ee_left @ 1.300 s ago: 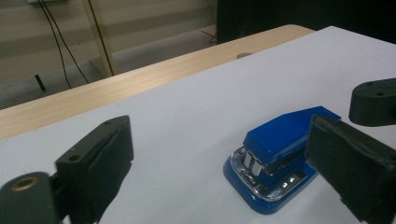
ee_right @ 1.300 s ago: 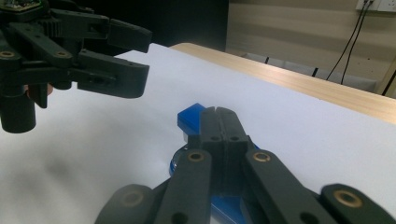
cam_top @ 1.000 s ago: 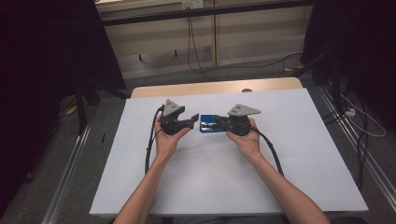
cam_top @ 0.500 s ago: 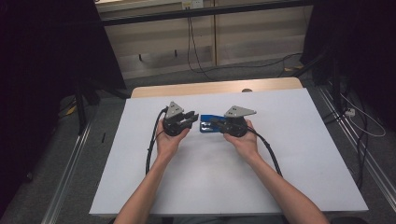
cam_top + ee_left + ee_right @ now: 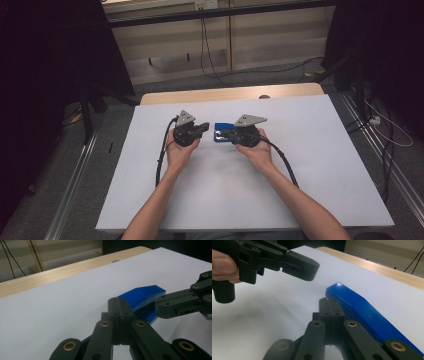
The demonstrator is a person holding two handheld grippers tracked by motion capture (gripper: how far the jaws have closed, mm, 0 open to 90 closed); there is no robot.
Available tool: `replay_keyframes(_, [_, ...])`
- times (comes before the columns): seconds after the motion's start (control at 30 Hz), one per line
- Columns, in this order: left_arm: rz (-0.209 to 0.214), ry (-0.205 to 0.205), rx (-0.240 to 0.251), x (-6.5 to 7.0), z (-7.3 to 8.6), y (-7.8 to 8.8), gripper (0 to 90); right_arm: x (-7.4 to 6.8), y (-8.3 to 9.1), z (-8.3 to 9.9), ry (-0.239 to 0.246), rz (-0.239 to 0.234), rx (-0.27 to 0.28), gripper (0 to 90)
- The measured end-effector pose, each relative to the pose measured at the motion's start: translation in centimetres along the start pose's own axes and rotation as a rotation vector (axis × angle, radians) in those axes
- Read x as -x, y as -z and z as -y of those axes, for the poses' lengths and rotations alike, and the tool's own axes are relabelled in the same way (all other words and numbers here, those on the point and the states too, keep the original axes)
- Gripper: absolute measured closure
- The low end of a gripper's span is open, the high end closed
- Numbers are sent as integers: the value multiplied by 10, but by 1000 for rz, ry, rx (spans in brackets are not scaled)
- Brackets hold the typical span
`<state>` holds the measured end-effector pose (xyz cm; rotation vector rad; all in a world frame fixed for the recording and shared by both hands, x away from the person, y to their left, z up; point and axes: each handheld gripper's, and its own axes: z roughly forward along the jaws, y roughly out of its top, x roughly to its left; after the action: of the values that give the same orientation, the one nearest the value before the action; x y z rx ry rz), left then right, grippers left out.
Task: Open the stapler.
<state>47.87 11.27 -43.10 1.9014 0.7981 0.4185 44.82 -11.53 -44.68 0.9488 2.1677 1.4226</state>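
Blue stapler (image 5: 223, 133) lies flat on the white table cover (image 5: 310, 165), a little behind the middle of it, between the two grippers. Left gripper (image 5: 204, 127) points across at it from the left; its jaws have just been closing and now stand pressed together with nothing between them, the tips just short of the stapler's near end in the left gripper view (image 5: 141, 297). Right gripper (image 5: 225, 133) comes in from the right with its jaws likewise closed tight; in the right gripper view the stapler (image 5: 362, 310) runs alongside those jaws, touching or just beside them, and whether it is gripped cannot be told. Jaw tips of the two grippers are near each other, so there is little room between them. Plenty of bare white surface lies in front, toward the person, and out to both sides. Behind the stapler the cover ends at a strip of bare wooden tabletop (image 5: 225, 93) near the far edge. Cables (image 5: 162, 155) trail from both grippers back along the forearms. Beyond the table, loose wires (image 5: 385, 127) lie on the floor at the right
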Motion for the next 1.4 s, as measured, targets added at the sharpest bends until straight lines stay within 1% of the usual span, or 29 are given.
replay_keyframes(0.07, [-14, -1, -10, 0, 1, -1, 900, -2, -2, 0, 1, -4, 2, 900])
replay_keyframes(0.1, [-17, -3, -16, 0, 1, -2, 900, -3, -4, 1, 3, -7, -6, 900])
replay_keyframes(0.13, [-14, 1, -17, 0, 2, -3, 900, -3, -4, 1, 3, -7, -6, 900])
replay_keyframes(0.17, [-14, -2, -23, 0, 3, -4, 900, -3, -7, 2, 14, -2, -28, 900])
replay_keyframes(0.2, [-13, -6, -28, 1, 3, -5, 900, -3, -7, 2, 14, -2, -28, 900])
replay_keyframes(0.33, [-13, -9, -40, 1, 4, -7, 900, -1, -11, 3, 2, 14, -50, 900])
replay_keyframes(0.37, [-12, -1, -37, 1, 5, -8, 900, 0, -11, 4, -1, 14, -54, 900])
replay_keyframes(0.5, [0, 0, -50, -1, 7, -10, 900, 2, -14, 8, -16, 23, -75, 900])
replay_keyframes(0.67, [-1, 6, -60, -1, 9, -12, 900, 2, -16, 8, -2, 32, -94, 900])
replay_keyframes(0.77, [-3, -15, -75, -1, 10, -14, 900, 2, -18, 8, 6, 36, -107, 900])
replay_keyframes(0.8, [-2, -8, -71, 0, 10, -15, 900, 2, -18, 8, 9, 34, -112, 900])
replay_keyframes(0.87, [-2, -9, -74, 1, 10, -16, 900, 2, -20, 7, 19, 28, -125, 900])
replay_keyframes(0.93, [-7, -17, -82, 1, 10, -16, 900, 2, -21, 7, 25, 38, -134, 900])
replay_keyframes(0.97, [-7, -11, -79, 1, 10, -17, 900, 2, -22, 7, 24, 43, -139, 900])
replay_keyframes(1.1, [-16, -22, -86, 1, 11, -18, 900, 2, -23, 6, 21, 49, -142, 900])
replay_keyframes(1.17, [-15, -12, -85, 1, 11, -20, 900, 2, -23, 6, 19, 49, -144, 900])
replay_keyframes(1.2, [-14, -17, -91, 1, 12, -20, 900, 3, -23, 6, 14, 48, -145, 900])
replay_keyframes(1.3, [-9, -10, -104, 1, 13, -23, 900, 4, -24, 5, 8, 43, -147, 900])
replay_keyframes(1.33, [-11, -10, -105, 3, 13, -25, 900, 4, -24, 5, 7, 42, -147, 900])
replay_keyframes(1.37, [-13, -24, -110, 3, 13, -25, 900, 4, -24, 5, 6, 40, -146, 900])
replay_keyframes(1.4, [-8, -20, -108, 3, 13, -26, 900, 4, -24, 5, 4, 40, -146, 900])
